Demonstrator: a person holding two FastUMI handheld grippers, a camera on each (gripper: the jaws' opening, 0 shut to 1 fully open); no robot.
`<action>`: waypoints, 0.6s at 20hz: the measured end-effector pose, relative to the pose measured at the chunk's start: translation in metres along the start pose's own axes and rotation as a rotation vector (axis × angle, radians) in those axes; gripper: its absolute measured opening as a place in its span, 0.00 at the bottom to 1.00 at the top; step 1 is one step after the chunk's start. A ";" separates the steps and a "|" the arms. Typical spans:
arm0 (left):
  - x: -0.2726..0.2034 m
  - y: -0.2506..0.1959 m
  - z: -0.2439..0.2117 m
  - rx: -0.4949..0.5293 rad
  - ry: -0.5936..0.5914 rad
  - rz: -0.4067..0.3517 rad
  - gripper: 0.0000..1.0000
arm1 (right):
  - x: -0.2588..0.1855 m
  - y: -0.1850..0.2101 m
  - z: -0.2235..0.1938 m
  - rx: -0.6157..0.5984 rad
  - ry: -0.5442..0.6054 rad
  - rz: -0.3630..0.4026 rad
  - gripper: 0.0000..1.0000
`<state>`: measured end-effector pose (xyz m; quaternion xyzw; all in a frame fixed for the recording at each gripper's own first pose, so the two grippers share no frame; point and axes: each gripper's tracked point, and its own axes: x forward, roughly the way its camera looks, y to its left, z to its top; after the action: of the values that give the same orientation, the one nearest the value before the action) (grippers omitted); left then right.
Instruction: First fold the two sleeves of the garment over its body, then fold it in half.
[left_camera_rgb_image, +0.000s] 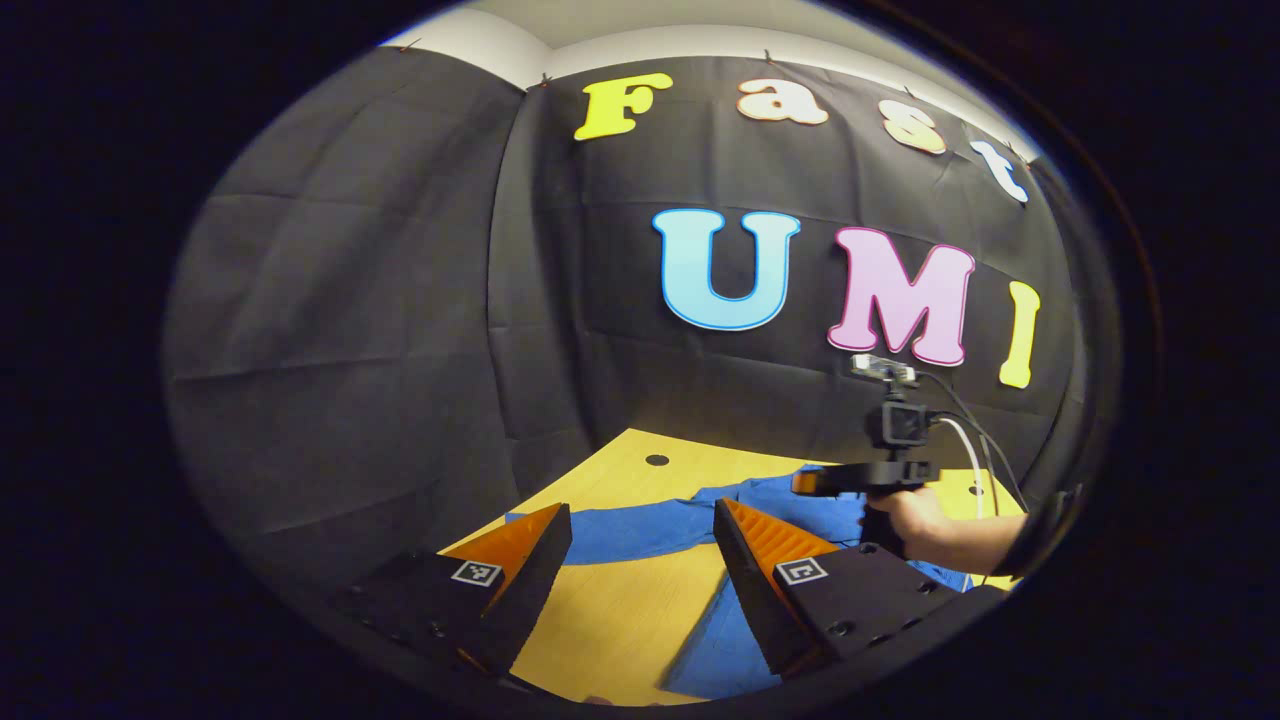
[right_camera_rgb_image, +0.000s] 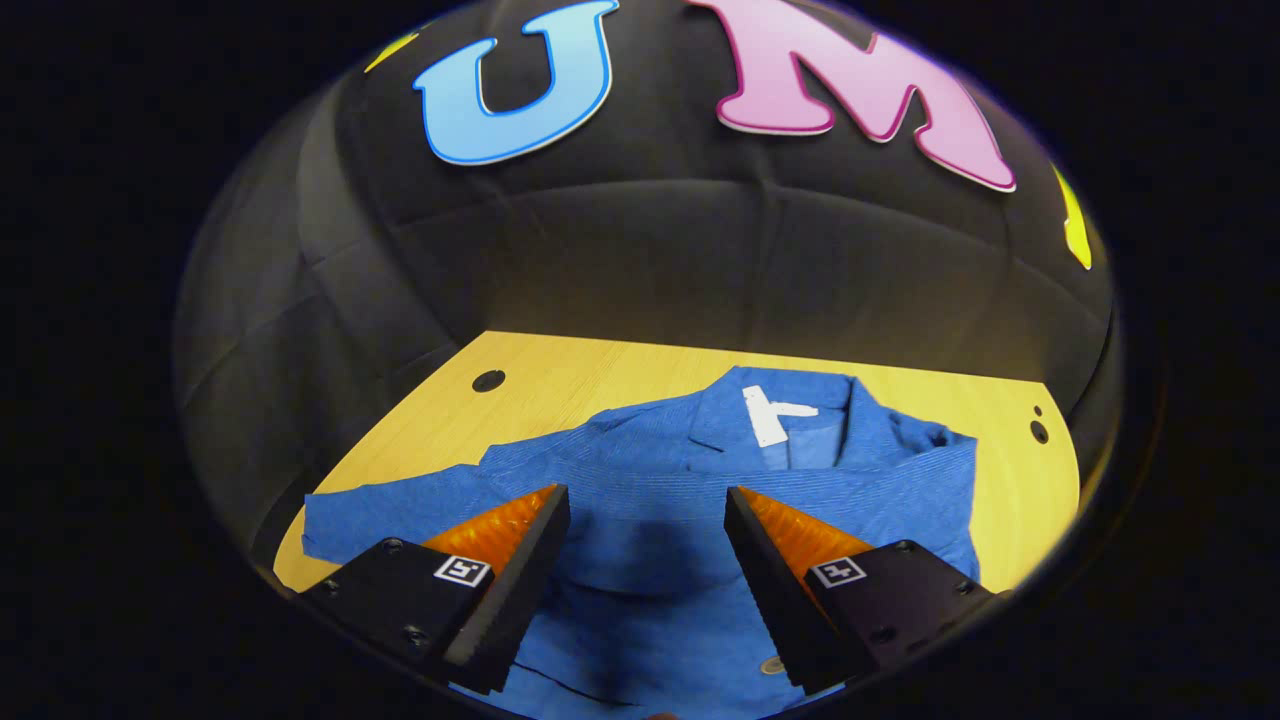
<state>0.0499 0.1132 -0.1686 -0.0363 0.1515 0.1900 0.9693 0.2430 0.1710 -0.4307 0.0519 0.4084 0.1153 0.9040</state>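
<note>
Blue woven cloth, a collared shirt (right_camera_rgb_image: 650, 500), lies flat on the wooden table (right_camera_rgb_image: 560, 385) with its collar toward the booth's back wall and a white neck label (right_camera_rgb_image: 768, 412) showing. In the right gripper view one sleeve (right_camera_rgb_image: 400, 510) runs out straight to the side across the bare wood. The opposite shoulder looks bunched and drawn in over the body, which suggests that sleeve may be folded already, though the fisheye edge leaves this uncertain.

The right gripper (right_camera_rgb_image: 645, 560) hangs above the shirt's chest with its jaws spread wide and nothing between them. That released state fits a tool between grasps.

The left gripper (left_camera_rgb_image: 640, 570) is likewise spread and empty, held above bare table just beside the outstretched sleeve (left_camera_rgb_image: 640, 530). Its placement on that side fits a coming pinch at the cuff, as a judgement only. In the left gripper view the right gripper (left_camera_rgb_image: 815, 483) appears farther off, carried in a hand (left_camera_rgb_image: 915, 515) over the shirt.

The halving fold is not yet begun; the body lies at full length.
</note>
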 end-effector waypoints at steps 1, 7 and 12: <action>0.008 0.007 -0.001 -0.006 -0.003 0.011 0.82 | -0.018 -0.011 0.006 0.001 -0.024 -0.005 1.00; 0.081 0.071 -0.030 -0.020 0.119 0.151 0.82 | -0.148 -0.100 0.018 -0.131 -0.112 -0.114 0.98; 0.151 0.107 -0.097 -0.022 0.414 0.128 0.82 | -0.272 -0.172 0.011 -0.033 -0.114 -0.237 0.97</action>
<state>0.1155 0.2540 -0.3083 -0.0753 0.3474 0.2412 0.9030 0.1060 -0.0640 -0.2588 -0.0051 0.3575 0.0111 0.9338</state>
